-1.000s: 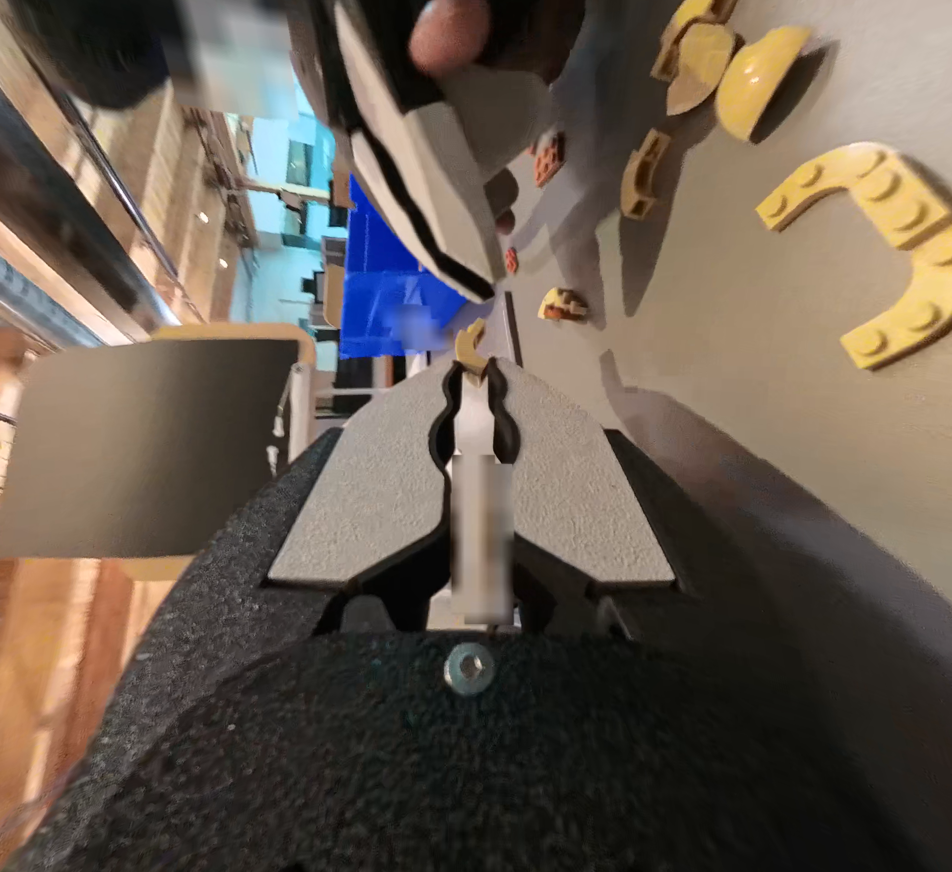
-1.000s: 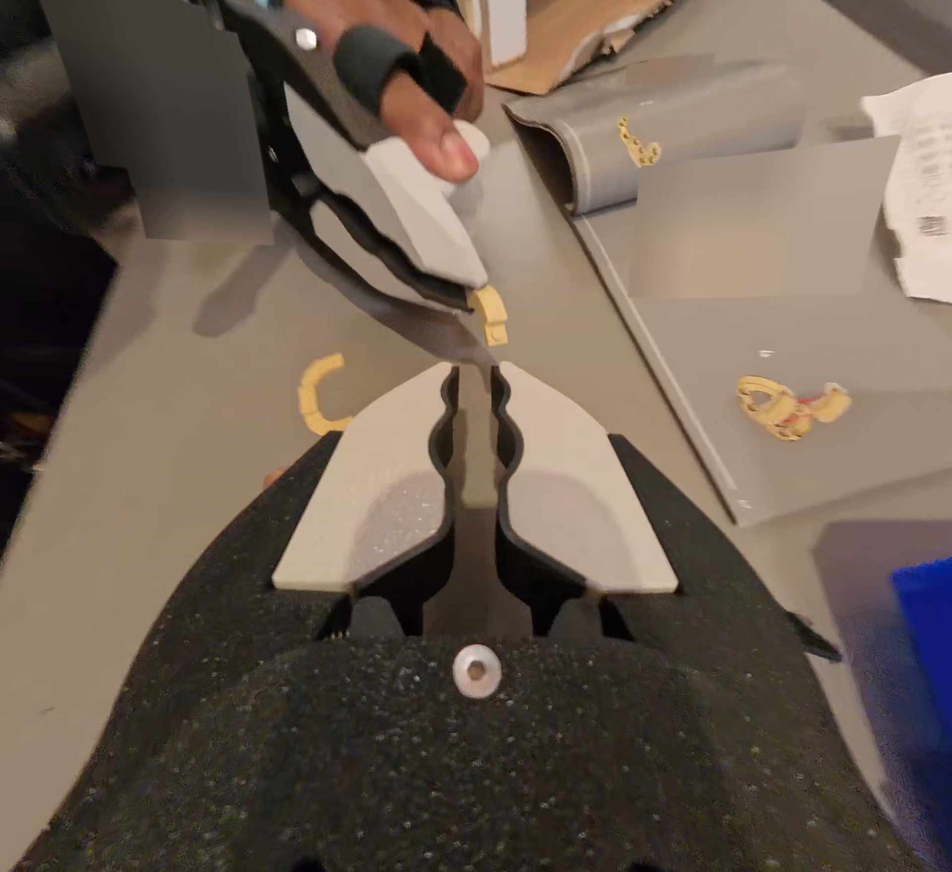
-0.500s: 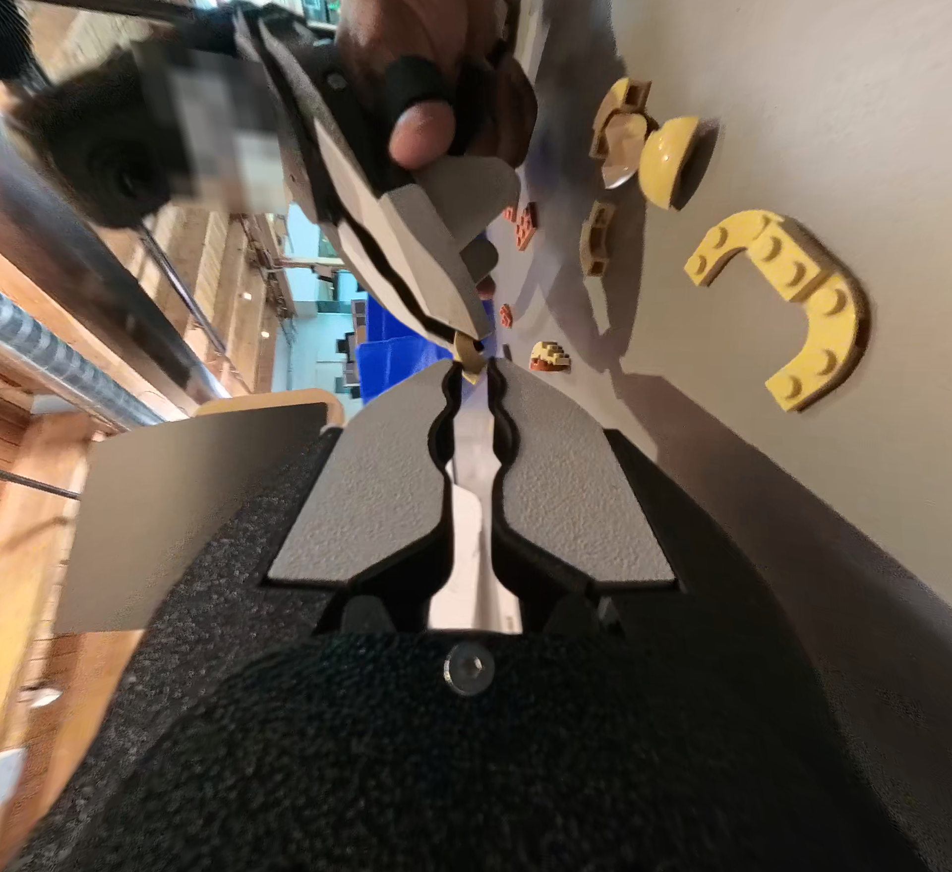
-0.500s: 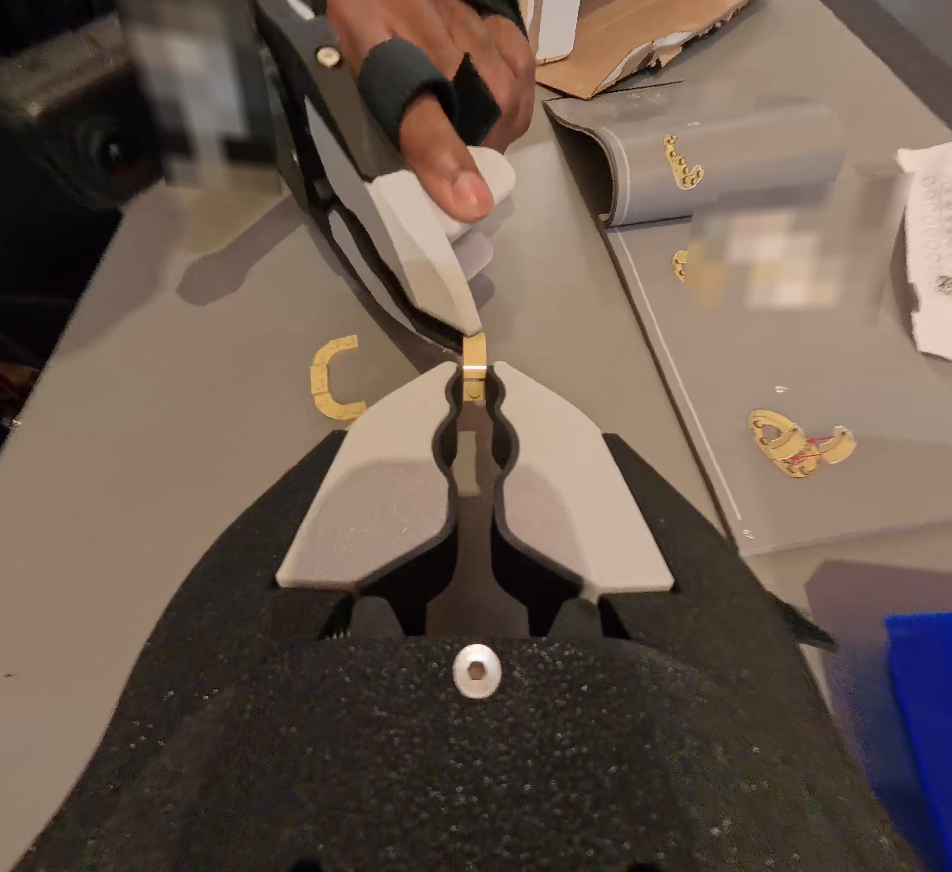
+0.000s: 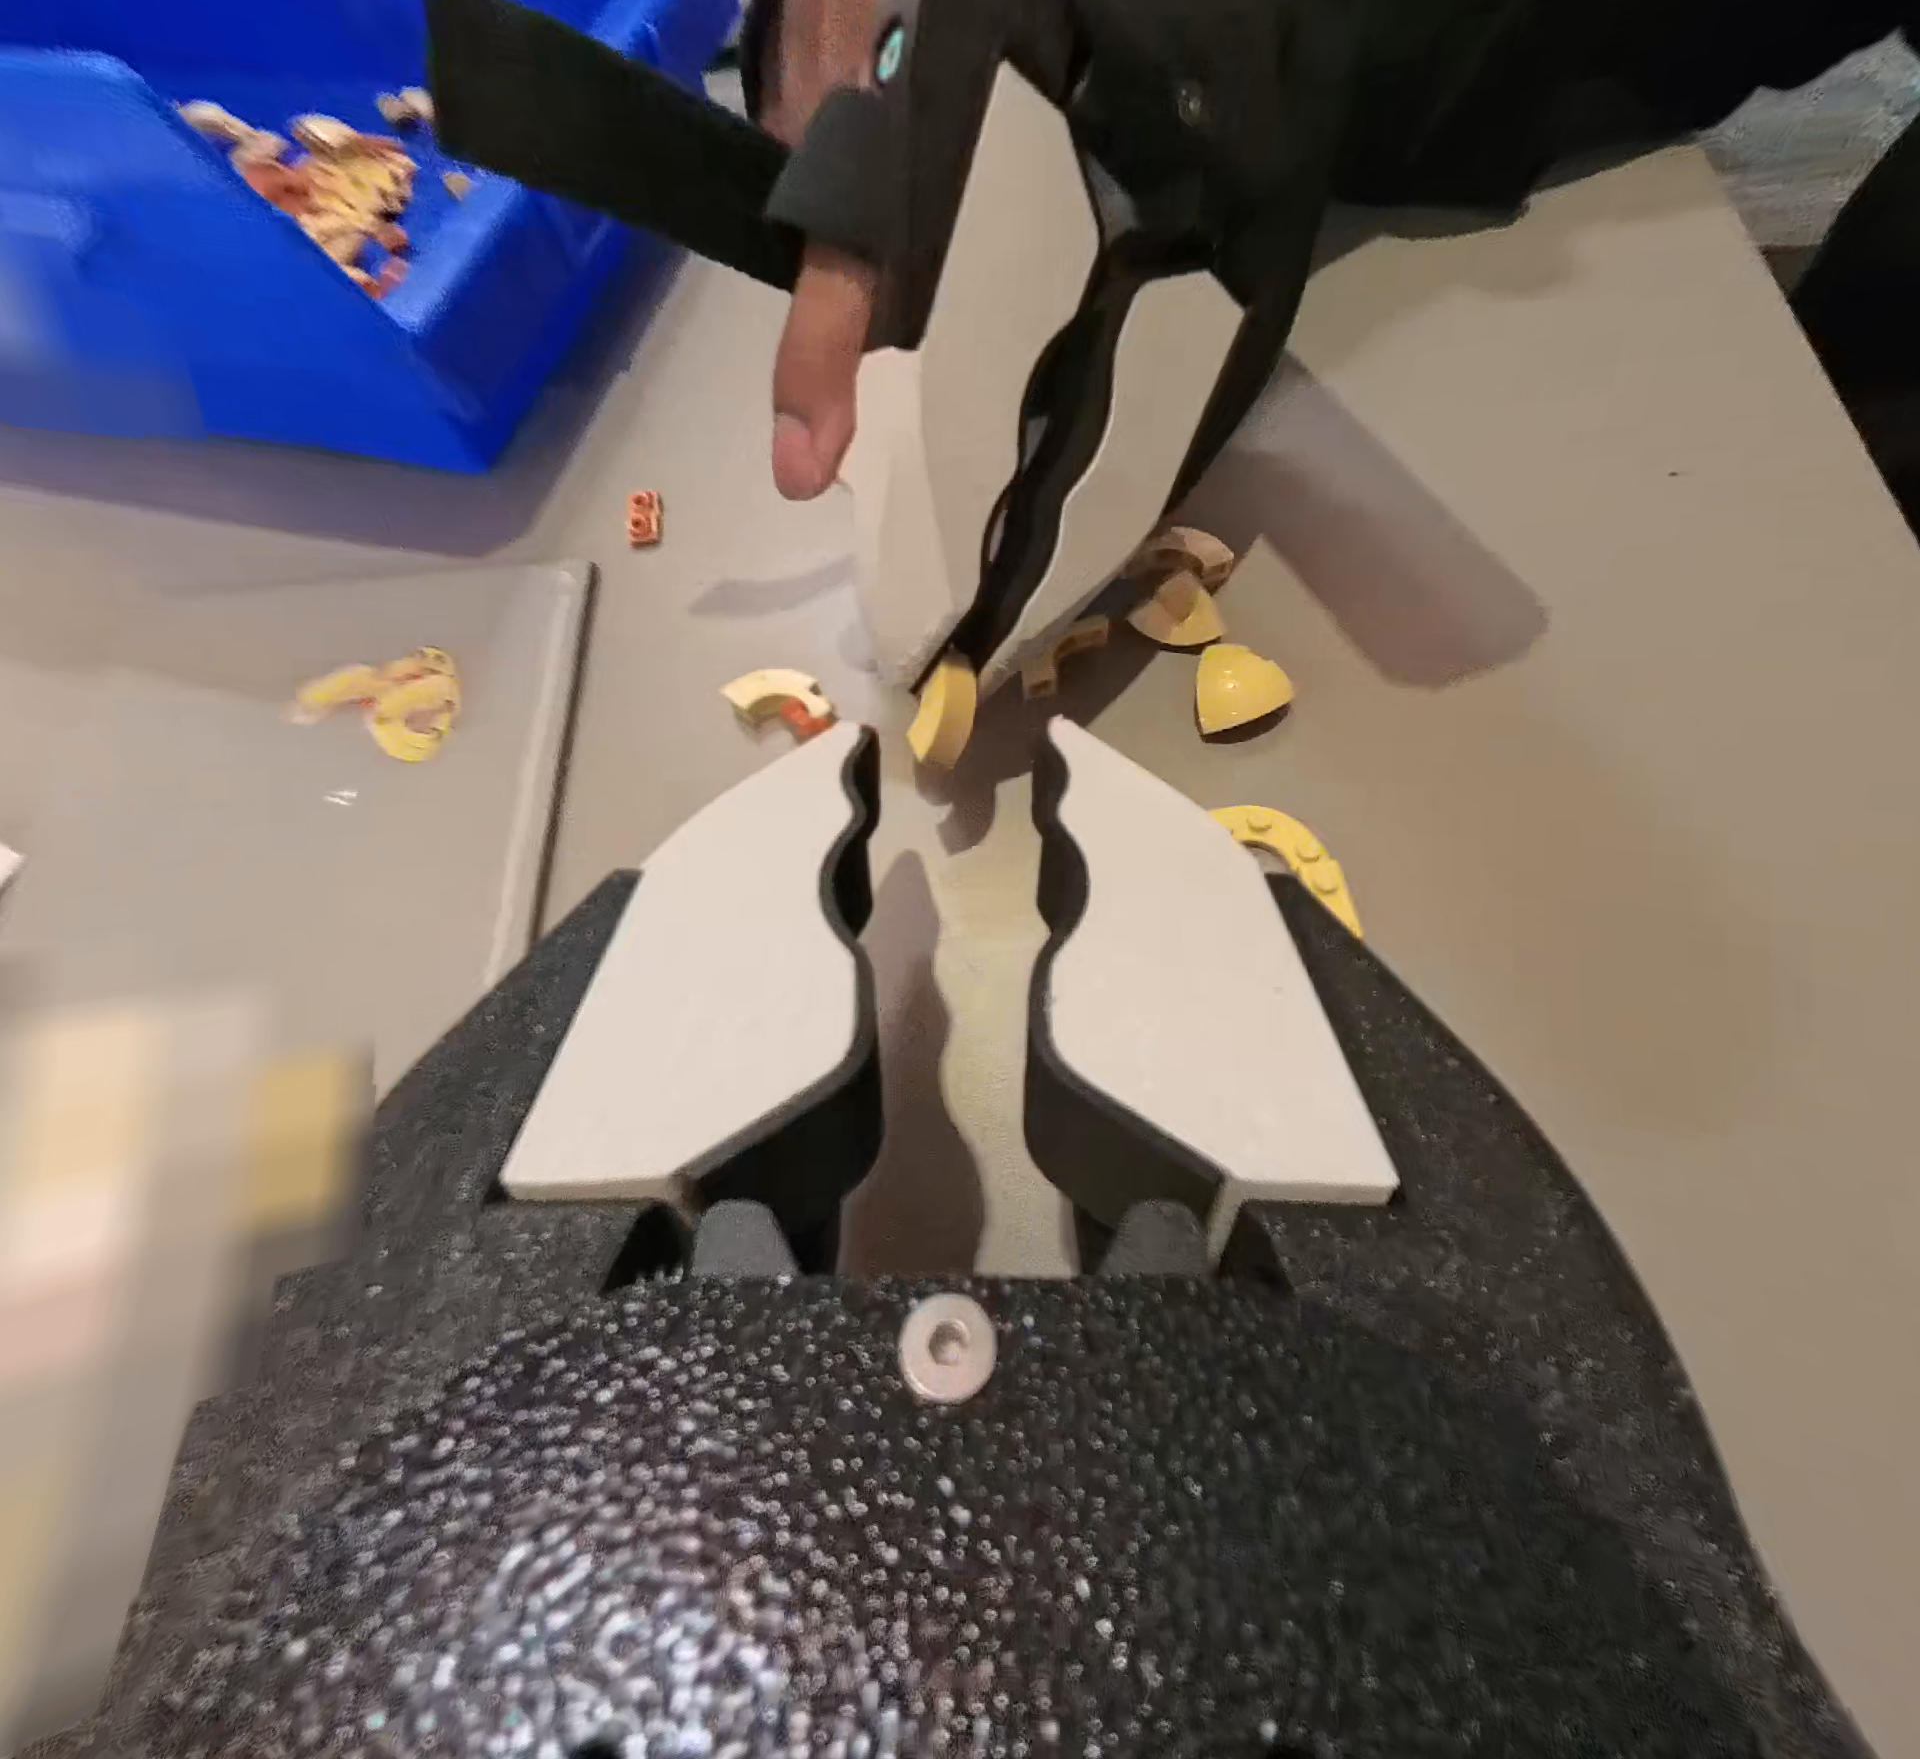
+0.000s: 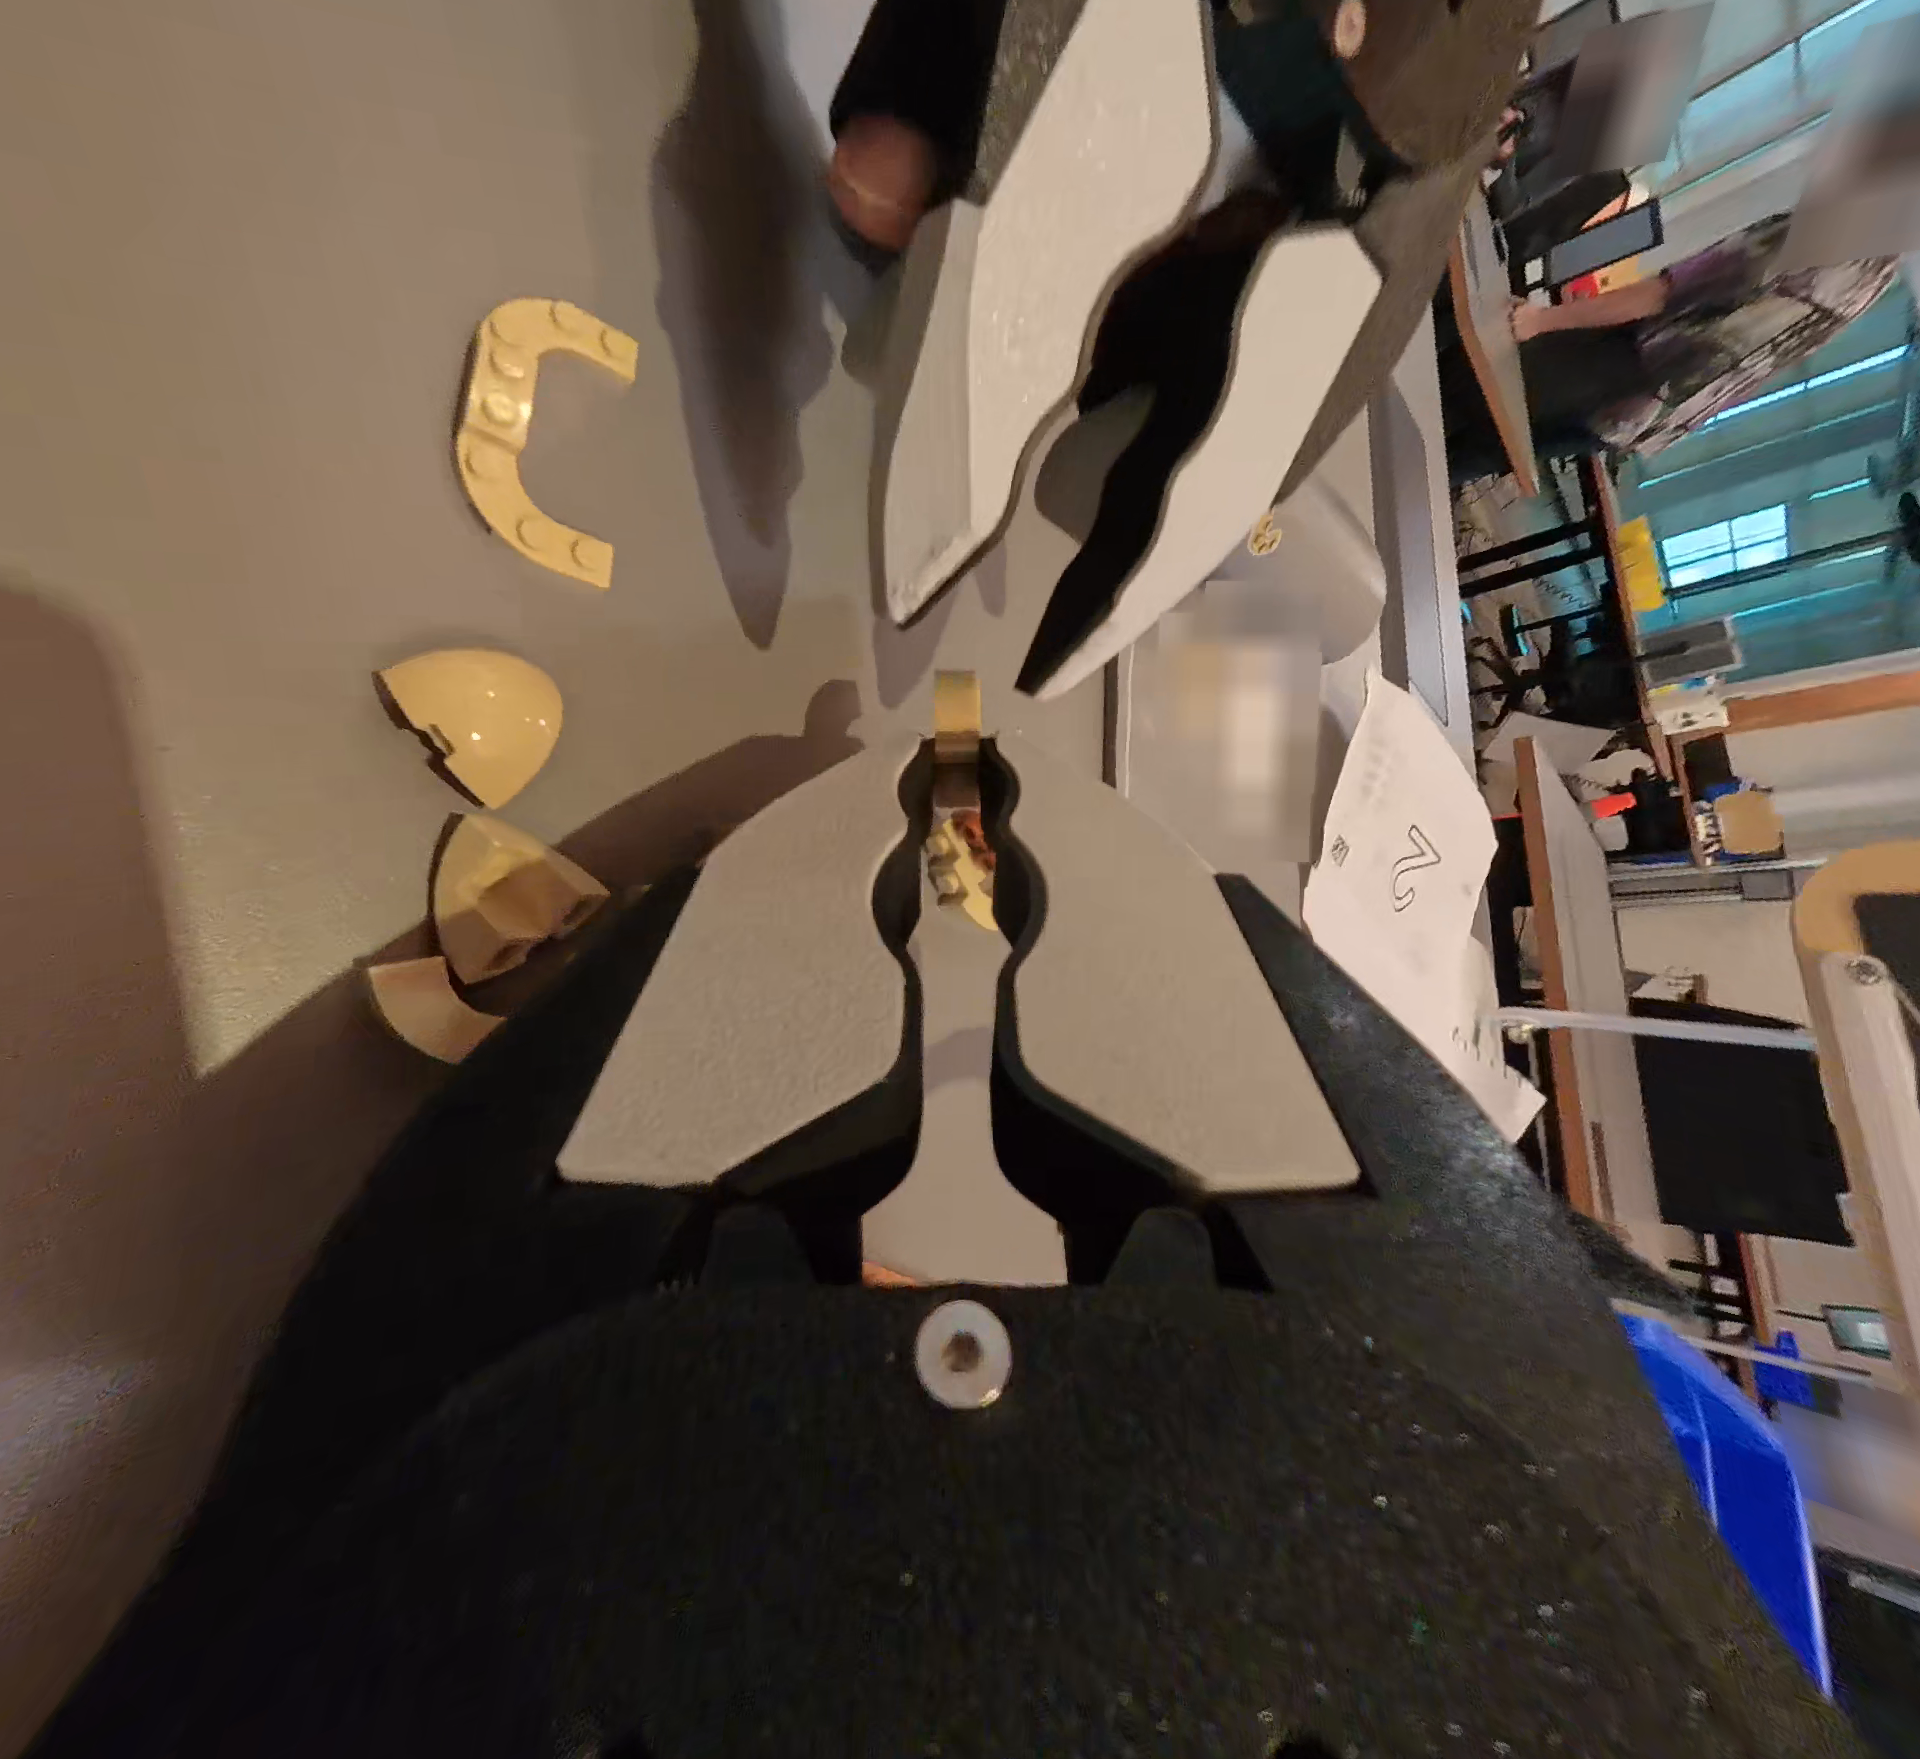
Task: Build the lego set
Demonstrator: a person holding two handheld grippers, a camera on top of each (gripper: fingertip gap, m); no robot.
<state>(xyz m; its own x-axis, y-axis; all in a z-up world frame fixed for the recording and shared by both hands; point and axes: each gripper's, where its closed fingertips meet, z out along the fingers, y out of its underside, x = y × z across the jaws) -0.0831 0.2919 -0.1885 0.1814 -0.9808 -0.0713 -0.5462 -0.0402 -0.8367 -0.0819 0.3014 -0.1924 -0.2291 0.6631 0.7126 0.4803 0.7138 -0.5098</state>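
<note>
The left hand-held gripper (image 5: pixel 956 748) was spread, its fingers apart with nothing between them, hovering over the grey worktop (image 5: pixel 1558 878). Just ahead of its tips, the right hand-held gripper (image 6: pixel 958 741) was pressed together on a small tan lego piece (image 5: pixel 943 710), pinching it at the very tips so that most of the piece stuck out beyond them, above the worktop. Beyond the right hand-held gripper lay a cluster of tan curved pieces (image 5: pixel 1179 587) and a yellow dome piece (image 5: pixel 1242 689). A yellow arched plate with studs (image 5: pixel 1288 852) lay just to the right of the left hand-held gripper, partly hidden by its finger. To that gripper's left, ahead of its tip, lay a small tan and red assembly (image 5: pixel 779 699), and farther off to the left a blue bin (image 5: pixel 260 286) holding loose pieces.
</note>
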